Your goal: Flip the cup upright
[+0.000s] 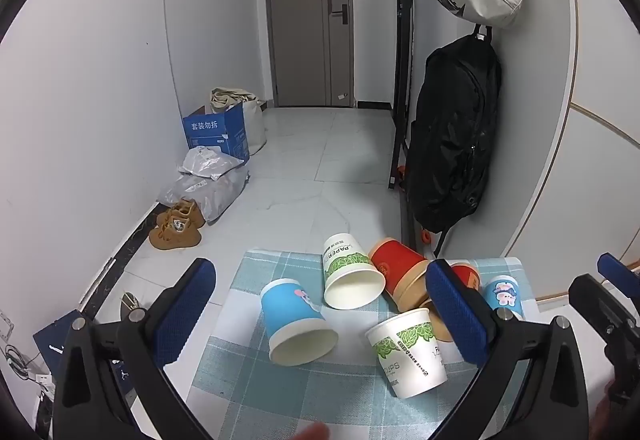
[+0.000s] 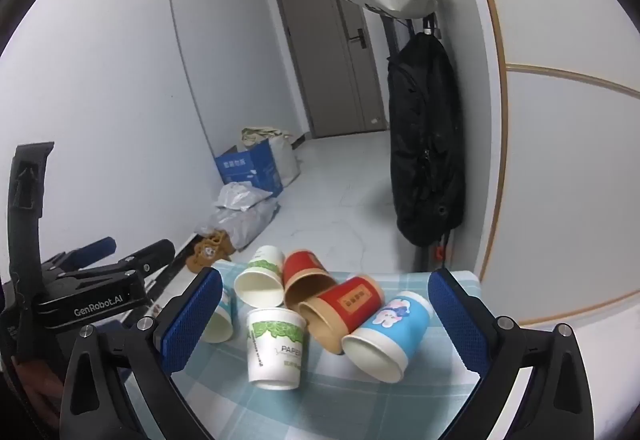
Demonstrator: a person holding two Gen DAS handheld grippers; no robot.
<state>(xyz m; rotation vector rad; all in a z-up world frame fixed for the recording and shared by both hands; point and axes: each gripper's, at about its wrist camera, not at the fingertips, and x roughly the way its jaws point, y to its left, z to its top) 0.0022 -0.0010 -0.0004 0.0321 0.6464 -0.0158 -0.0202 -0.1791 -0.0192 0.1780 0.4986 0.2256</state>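
Note:
Several paper cups lie on a small table with a blue-checked cloth (image 1: pixel 224 364). A blue cup (image 1: pixel 298 322) lies on its side between the fingers of my open, empty left gripper (image 1: pixel 320 304). A white leaf-print cup (image 1: pixel 406 352) stands upright; another white cup (image 1: pixel 350 276) and two red cups (image 1: pixel 400 272) lie tipped behind it. In the right wrist view my open, empty right gripper (image 2: pixel 326 314) frames the upright white cup (image 2: pixel 276 348), a tipped blue cup (image 2: pixel 386 336) and the red cups (image 2: pixel 344 306).
The table's far edge drops to a tiled floor (image 1: pixel 320 168). Brown shoes (image 1: pixel 176 226), grey bags and a blue box (image 1: pixel 216 136) line the left wall. A black backpack (image 1: pixel 452 136) hangs at right. The left gripper's body (image 2: pixel 88 280) shows in the right wrist view.

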